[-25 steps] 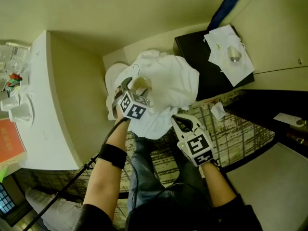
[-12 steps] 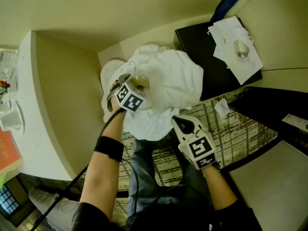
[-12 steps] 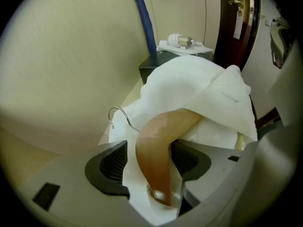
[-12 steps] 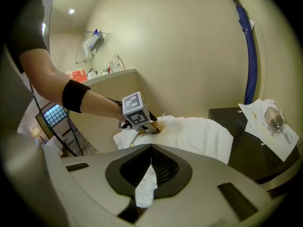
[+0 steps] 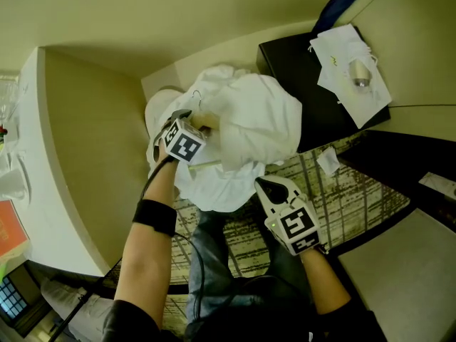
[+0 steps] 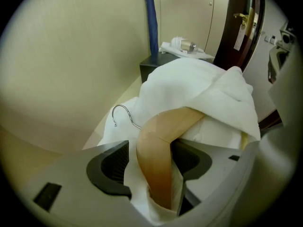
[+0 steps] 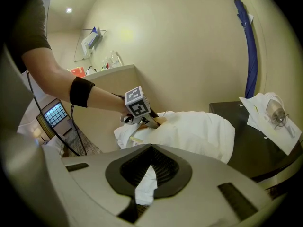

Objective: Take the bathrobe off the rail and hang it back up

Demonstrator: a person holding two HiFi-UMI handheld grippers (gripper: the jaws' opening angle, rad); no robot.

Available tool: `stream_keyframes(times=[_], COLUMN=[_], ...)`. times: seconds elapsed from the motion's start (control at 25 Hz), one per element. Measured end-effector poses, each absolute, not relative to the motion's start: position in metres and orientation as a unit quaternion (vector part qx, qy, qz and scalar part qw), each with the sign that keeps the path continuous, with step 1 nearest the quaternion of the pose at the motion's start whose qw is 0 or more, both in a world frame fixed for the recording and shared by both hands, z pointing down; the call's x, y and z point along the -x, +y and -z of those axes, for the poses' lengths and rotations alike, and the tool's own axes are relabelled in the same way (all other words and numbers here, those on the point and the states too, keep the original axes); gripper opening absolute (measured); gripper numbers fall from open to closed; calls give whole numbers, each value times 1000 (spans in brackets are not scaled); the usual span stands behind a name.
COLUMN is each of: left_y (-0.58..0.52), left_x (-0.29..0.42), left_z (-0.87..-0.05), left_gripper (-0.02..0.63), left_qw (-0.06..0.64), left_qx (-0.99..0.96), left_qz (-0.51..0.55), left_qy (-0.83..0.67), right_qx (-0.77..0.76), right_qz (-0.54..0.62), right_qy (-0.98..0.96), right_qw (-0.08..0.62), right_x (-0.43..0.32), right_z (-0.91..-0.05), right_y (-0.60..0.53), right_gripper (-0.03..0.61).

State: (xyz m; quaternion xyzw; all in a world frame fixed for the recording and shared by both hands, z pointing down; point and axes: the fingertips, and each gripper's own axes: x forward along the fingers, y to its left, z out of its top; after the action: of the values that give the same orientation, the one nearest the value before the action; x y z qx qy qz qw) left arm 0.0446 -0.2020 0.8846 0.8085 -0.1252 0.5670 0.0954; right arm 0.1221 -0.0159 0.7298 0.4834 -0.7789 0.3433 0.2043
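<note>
**White towelling bathrobe** (image 5: 249, 120), off the rail (no rail in view). It is bunched low in the corner between the cream wall at left and the black box-shaped cabinet (image 5: 306, 98) at right, above the striped brown carpet (image 5: 349, 198). The left gripper (image 6: 150, 161) straddles the pale wooden hanger (image 6: 158, 136) inside the robe. Its fingers stand wide, have just been closing slightly, and show no firm clamp: the right one lies beside the wood, and loose cloth separates the left one from it. The right gripper (image 7: 150, 161), nearer the person, has its fingers closed on a small fold of the white cloth. Likely failures:
- The hanger may slide or twist out of so loose a hold when raised.
- The robe, only bunched over the hanger, may slip off it.
- The small pinched fold may pull free or, if tugged, drag the robe from the hanger.
- The thin chrome hook (image 6: 120, 106), lying free at the left of the heap, may snag in cloth or miss the rail if the hanger turns.

The left gripper view alone shows plainly the hook and the wood between the fingers. The right gripper view alone shows the pinched fold. The head view alone places both grippers against the heap, the left at its far-left side and the right at its near edge.
</note>
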Motion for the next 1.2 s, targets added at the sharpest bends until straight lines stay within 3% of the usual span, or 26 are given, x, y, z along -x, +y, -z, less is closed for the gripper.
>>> stream_keyframes(times=[0.16,0.64,1.2], left_y=[-197,-193,-191], left_x=[-48,-50,-31], left_z=[-879,-870,-773], left_gripper=[232,216,213], left_qw=[123,71,-73], left_qx=[-813,-823,-814], left_qz=[-564,-553,-490], left_qy=[-80,-111,-305], right_qx=[-478,-483,-490], right_qz=[-346,-343,-324], right_qy=[-780,-778,-782], right_qw=[206,208,208], right_x=[-118,-119,-122], right_z=[-734,-729,-687], right_y=[-14,-10,2], right_gripper=[20,20,19])
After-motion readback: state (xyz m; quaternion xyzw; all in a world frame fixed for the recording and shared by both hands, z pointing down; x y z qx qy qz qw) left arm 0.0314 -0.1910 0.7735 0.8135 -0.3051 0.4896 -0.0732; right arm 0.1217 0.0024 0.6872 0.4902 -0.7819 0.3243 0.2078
